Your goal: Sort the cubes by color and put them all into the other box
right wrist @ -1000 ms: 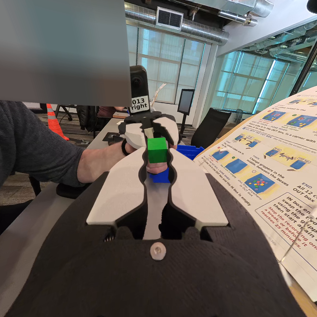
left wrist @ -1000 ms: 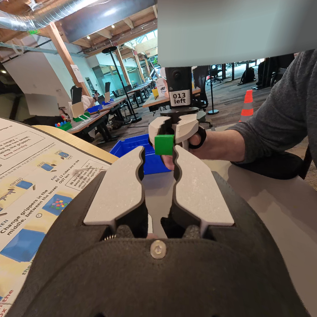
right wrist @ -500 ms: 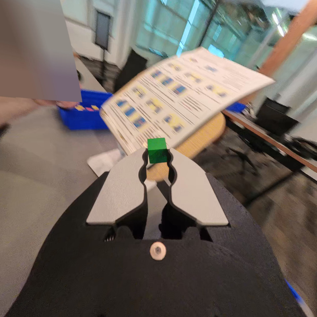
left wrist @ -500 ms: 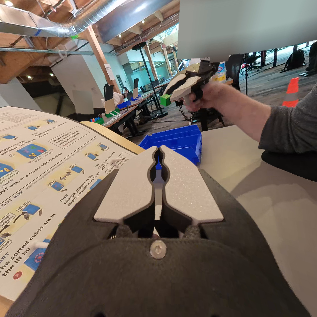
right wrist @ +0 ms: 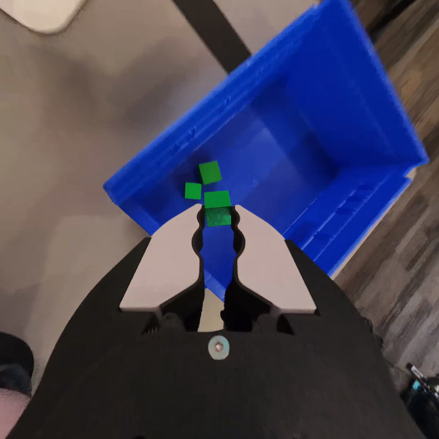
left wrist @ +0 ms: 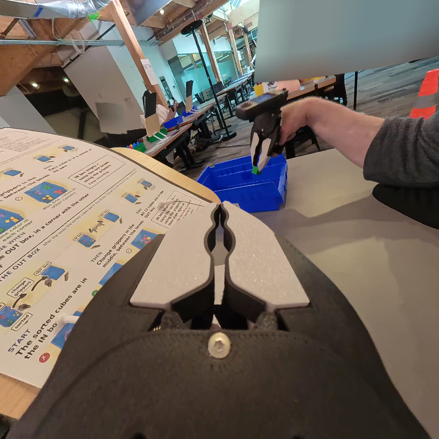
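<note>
- Two grey-fingered black handheld grippers are working over a grey tabletop point(left wrist: 356, 273), and the step in hand looks like dropping off a green cube.
- Leaning beside the left gripper point(left wrist: 220, 209) is a large printed instruction sheet on a wooden board point(left wrist: 71, 213); it is standing clear of the drop-off spot.
- Sitting at the table's far edge is the blue plastic box point(right wrist: 320, 133), open-topped and mostly bare inside; this appears to be the receiving box.
- Reaching down into that box is the right gripper point(right wrist: 218, 209), its pads pressing a small green cube point(right wrist: 218, 215) from both sides, hanging above the box floor.
- Waiting back by the sheet, the left gripper is pinched closed with nothing between its fingers.
- Lying on the box floor near one wall are two more small green cubes point(right wrist: 210, 172) point(right wrist: 193, 190), close together and just beyond the held one.
- Next, I judge, the cube is needing lowering beside its green fellows before the fingers part; those two resting cubes are the only obstacle, so the descent should avoid knocking them.
</note>
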Demonstrator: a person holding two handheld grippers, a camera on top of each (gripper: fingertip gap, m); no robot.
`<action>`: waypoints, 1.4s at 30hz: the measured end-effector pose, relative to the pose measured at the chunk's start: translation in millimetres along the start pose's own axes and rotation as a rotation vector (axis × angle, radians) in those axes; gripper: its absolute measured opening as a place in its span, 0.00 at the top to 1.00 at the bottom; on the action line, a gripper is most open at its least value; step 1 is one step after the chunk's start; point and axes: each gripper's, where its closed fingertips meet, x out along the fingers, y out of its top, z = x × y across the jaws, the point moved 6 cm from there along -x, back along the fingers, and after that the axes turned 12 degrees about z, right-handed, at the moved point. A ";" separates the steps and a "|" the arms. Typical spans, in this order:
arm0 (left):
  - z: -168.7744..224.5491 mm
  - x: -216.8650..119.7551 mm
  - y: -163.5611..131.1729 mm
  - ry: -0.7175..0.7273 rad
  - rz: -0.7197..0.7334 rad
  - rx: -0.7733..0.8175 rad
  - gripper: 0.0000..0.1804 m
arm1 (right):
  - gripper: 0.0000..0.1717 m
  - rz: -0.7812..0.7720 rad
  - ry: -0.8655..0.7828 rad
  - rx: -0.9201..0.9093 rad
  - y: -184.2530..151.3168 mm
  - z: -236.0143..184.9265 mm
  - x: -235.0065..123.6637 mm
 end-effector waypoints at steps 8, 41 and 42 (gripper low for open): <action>-1.6 -2.3 -1.2 -0.002 -0.010 -0.004 1.00 | 0.88 -0.190 0.084 0.046 -28.9 -0.2 59.7; -115.8 -205.3 -32.3 0.613 -0.779 0.079 0.84 | 0.90 0.399 0.006 -0.168 99.1 -51.9 -33.8; -121.1 -222.1 -44.2 0.647 -0.831 0.041 0.83 | 0.90 0.407 0.009 -0.178 103.1 -56.0 -33.3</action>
